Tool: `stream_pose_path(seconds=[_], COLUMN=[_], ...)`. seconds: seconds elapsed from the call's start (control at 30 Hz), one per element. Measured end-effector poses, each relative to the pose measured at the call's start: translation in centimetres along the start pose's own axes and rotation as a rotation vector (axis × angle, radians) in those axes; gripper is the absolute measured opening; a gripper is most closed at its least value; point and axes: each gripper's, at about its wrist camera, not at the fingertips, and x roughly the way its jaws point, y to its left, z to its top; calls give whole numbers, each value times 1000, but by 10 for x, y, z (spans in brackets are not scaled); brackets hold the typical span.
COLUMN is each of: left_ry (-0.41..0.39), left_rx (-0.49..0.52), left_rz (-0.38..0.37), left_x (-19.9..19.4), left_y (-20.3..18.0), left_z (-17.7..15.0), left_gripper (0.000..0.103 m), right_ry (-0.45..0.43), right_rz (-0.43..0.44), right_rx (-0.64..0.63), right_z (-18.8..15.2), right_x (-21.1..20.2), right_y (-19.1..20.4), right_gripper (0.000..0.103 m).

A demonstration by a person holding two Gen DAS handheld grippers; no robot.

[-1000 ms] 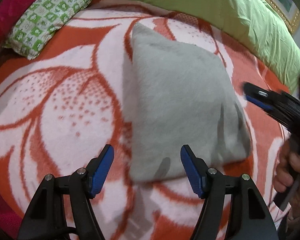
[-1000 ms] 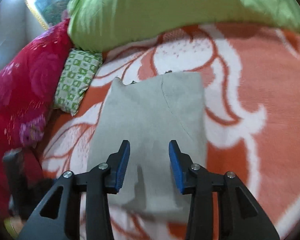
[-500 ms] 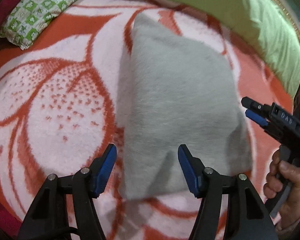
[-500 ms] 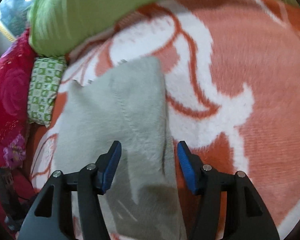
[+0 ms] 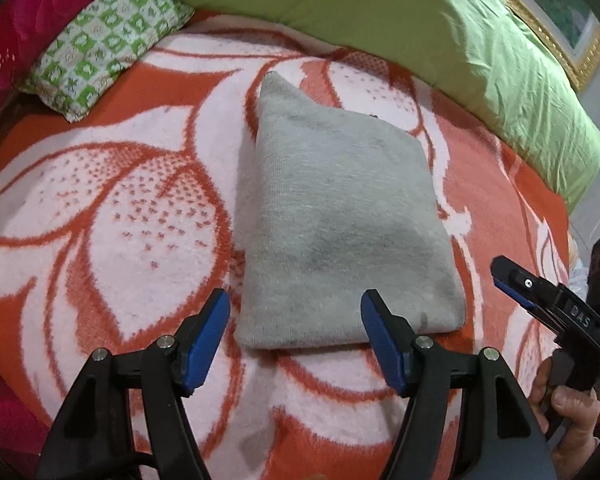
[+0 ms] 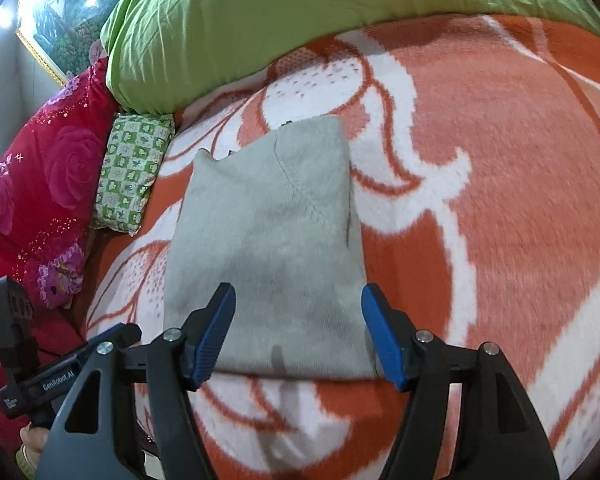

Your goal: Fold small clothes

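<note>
An orange-and-white flowered blanket [image 5: 100, 208] covers the bed. On it lie a folded grey garment [image 5: 340, 216], a green checked pillow [image 5: 104, 40] and a long green bolster [image 5: 380, 12].

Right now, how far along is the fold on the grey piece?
Done: the grey garment lies as a compact folded rectangle on the orange floral blanket. In hand: nothing; the left gripper and right gripper are both open, near its closest edge. Left: whether another fold is planned, I can't tell.
</note>
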Motion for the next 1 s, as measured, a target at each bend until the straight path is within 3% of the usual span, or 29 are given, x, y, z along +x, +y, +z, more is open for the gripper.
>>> stream_pose_path(seconds=[0.23,0.4,0.6,0.87,1.0], left_ry=[-29,-77,-102,-113,-117], left_rx=[33,39,68,92,109], left_rz=[16,40,69,90,90], left_x=[-12,-20,-22,-15,-13], left_y=[1,9,15,23,23], left_z=[-18,-29,-38,-44,-44], left_gripper=[72,72,74,74,74], right_ry=[-48,-123,-116,-102,-135], right_rz=[-4,-22,-61,-92,-89], right_rx=[-112,-235,-339,-339,-345], right_z=[-30,-50,-64,-73,-71], right_x=[-34,-52,-47,-28,-29], right_y=[24,46,63,64,67], right_gripper=[69,80,81,82,84])
